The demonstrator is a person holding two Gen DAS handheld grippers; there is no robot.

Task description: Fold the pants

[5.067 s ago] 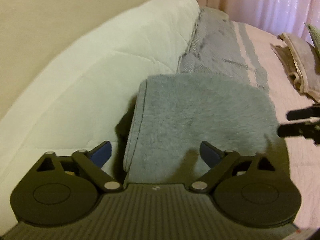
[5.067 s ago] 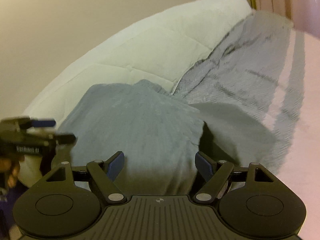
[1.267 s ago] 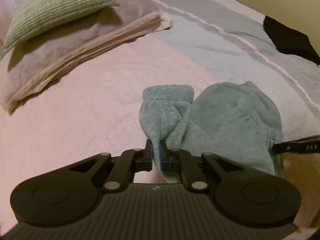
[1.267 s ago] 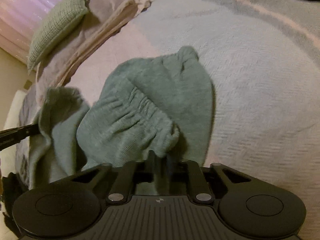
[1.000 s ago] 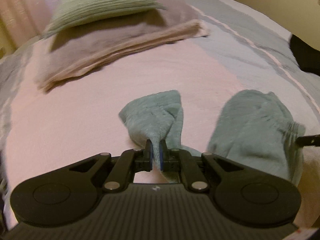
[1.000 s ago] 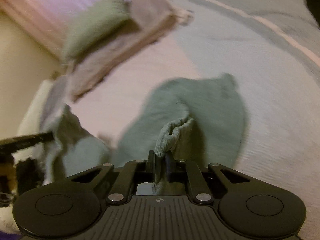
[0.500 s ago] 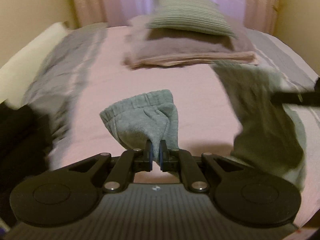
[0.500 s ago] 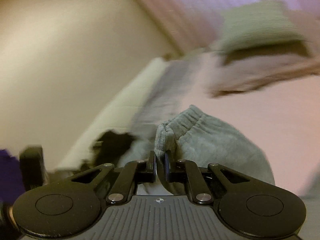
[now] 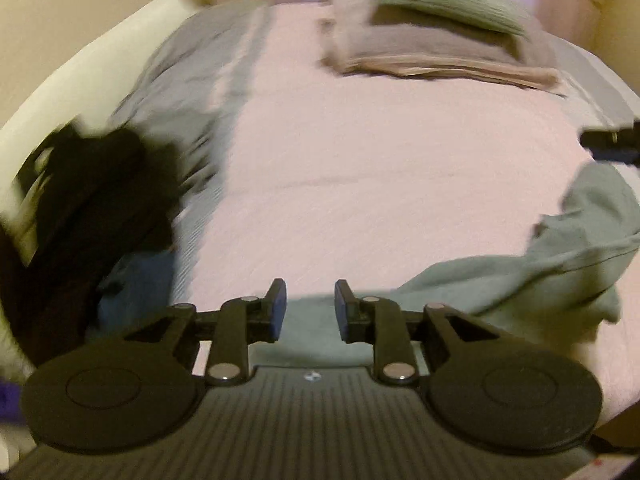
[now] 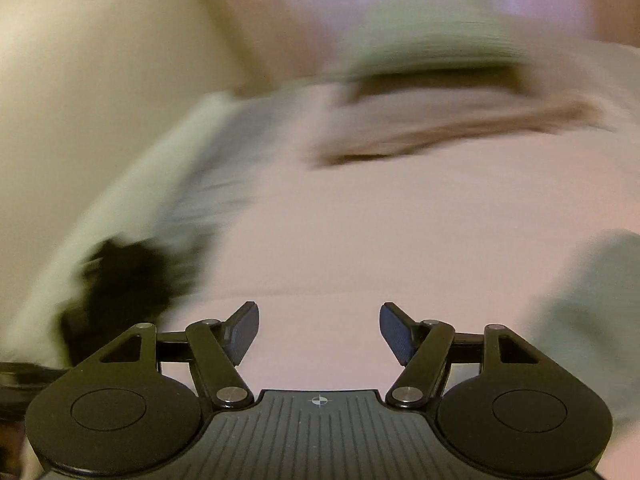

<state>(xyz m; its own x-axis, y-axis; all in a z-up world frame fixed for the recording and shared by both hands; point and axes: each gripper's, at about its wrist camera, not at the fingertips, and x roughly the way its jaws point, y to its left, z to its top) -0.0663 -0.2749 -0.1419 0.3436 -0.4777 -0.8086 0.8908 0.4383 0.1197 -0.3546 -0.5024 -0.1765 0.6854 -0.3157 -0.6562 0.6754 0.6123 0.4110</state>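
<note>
Pants (image 9: 520,284) spread clearest in left wrist view.

Left hand-held gripper (image 9: 308,304) just opening, empty; grey-green pants (image 9: 560,264) loose on bed (image 9: 380,168).

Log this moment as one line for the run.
step: pants released | left gripper: open, just opened, empty | right gripper: open, just opened, empty | pants: crumpled on bed

bed (image 9: 360,168): pink cover | grey-green pants (image 9: 560,272) right | black garment (image 9: 92,200) left | stacked pillows (image 9: 432,40) far end
</note>
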